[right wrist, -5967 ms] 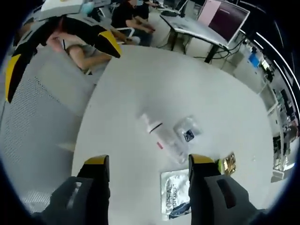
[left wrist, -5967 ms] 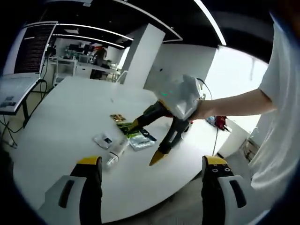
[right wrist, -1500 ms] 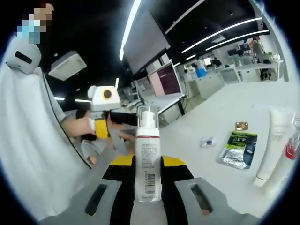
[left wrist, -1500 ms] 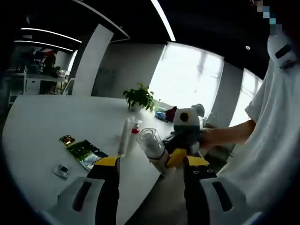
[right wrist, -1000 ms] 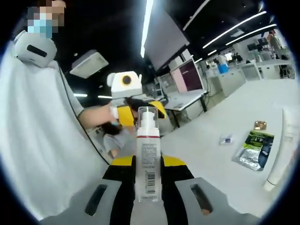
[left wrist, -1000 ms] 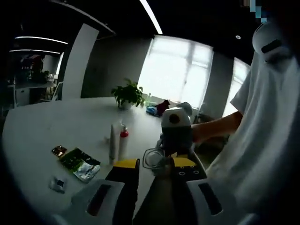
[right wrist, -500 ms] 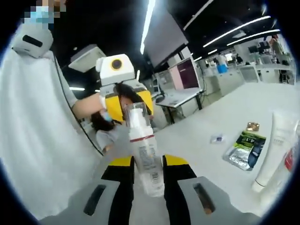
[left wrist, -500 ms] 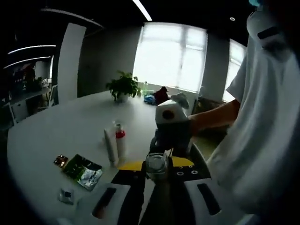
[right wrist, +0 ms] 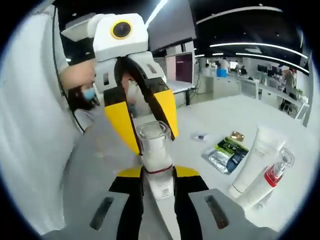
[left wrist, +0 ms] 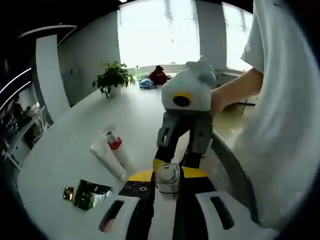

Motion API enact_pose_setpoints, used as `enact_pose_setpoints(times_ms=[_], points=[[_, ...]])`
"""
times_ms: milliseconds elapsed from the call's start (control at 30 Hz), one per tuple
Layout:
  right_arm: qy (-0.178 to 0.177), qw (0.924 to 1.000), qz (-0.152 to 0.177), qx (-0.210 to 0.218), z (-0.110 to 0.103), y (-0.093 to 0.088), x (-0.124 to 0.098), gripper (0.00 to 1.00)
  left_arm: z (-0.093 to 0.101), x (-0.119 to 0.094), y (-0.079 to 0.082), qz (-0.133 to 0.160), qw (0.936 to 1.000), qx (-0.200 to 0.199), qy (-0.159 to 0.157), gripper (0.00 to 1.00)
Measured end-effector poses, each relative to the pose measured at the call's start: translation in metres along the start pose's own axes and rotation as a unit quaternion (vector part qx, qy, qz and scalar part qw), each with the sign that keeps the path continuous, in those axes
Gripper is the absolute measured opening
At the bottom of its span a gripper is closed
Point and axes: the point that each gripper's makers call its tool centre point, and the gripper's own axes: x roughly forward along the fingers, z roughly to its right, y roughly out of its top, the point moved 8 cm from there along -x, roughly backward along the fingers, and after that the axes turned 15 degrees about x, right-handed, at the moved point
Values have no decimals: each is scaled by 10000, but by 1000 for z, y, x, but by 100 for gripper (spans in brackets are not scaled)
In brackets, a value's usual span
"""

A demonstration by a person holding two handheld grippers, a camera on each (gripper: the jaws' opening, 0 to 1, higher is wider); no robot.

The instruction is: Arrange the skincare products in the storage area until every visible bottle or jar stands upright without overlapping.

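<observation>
A white pump bottle (right wrist: 154,150) with a clear cap and a red band is held between both grippers, above the table's edge. In the right gripper view my right gripper (right wrist: 157,172) is shut on its body. My left gripper (right wrist: 152,142) comes in from above and closes its yellow jaws on either side of the cap. In the left gripper view the cap (left wrist: 167,179) faces the camera between my left gripper (left wrist: 168,175), with the right gripper (left wrist: 176,160) behind it. A white tube (left wrist: 107,160) and a red-capped bottle (left wrist: 116,147) stand upright on the table.
On the white table (left wrist: 65,145) lie a green sachet (left wrist: 90,194), a small gold packet (left wrist: 67,193) and a tiny sachet (right wrist: 199,136). A potted plant (left wrist: 114,77) stands at the far end. A grey mesh chair (left wrist: 225,165) and the person's white shirt are close by.
My left gripper came onto the bottle's cap and its jaws narrowed around it. The bottle has tilted in the right gripper's hold. Both views have swung round.
</observation>
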Motion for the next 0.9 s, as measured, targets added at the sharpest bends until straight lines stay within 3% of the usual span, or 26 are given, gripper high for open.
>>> enact_pose_setpoints(times_ms=[200,567,900], points=[[-103,9999,-48,38,19,-15,-2,21,-8,23,-8,-82,9998,-12,-172,21],[-97,9990,-387,181,52,-39,3,20,-19,60,-33,-206,9985,-459,-227,21],[-149,9982,-539,202,70,-45,10,20,-27,71,-42,-321,9978,-528,-253,21]])
